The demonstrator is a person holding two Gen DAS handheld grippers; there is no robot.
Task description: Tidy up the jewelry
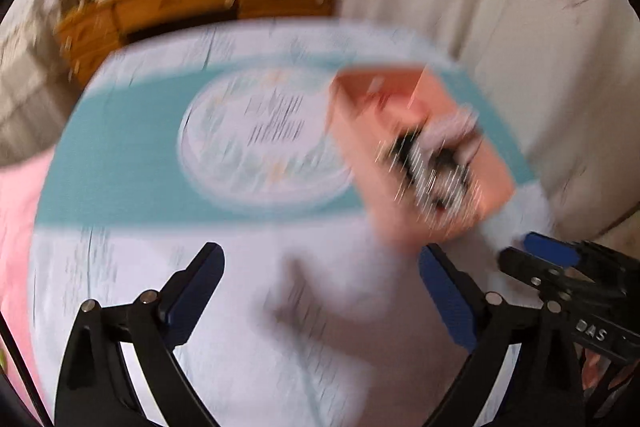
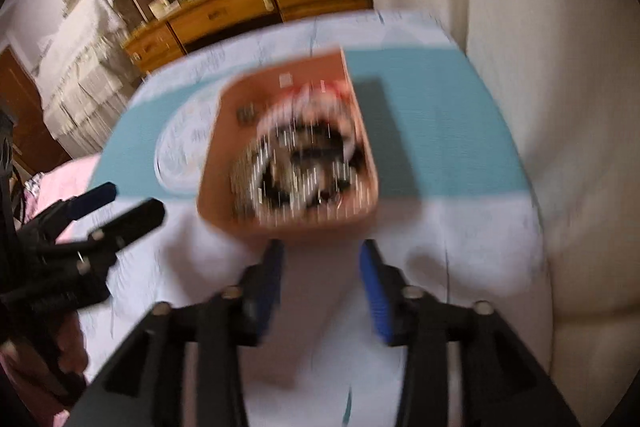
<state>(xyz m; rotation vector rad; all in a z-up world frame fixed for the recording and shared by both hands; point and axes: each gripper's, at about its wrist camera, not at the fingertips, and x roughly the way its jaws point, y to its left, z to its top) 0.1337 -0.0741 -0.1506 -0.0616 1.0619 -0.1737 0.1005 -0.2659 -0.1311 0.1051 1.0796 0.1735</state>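
Across the whole lower field of both views spreads a white cloth with a teal band and a round printed medallion (image 2: 440,131), covering the table. At its centre sits an orange-pink rectangular box (image 2: 224,155), open-topped, holding a blurred tangle of black, white and red beaded jewelry (image 2: 308,155); individual pieces cannot be told apart. From the left wrist view the box (image 1: 360,131) lies toward two o'clock. The left gripper (image 1: 322,291) hangs with its blue-padded fingers spread wide, nothing between them. The right gripper (image 2: 322,283), at six o'clock below the box, has its fingers parted and empty.
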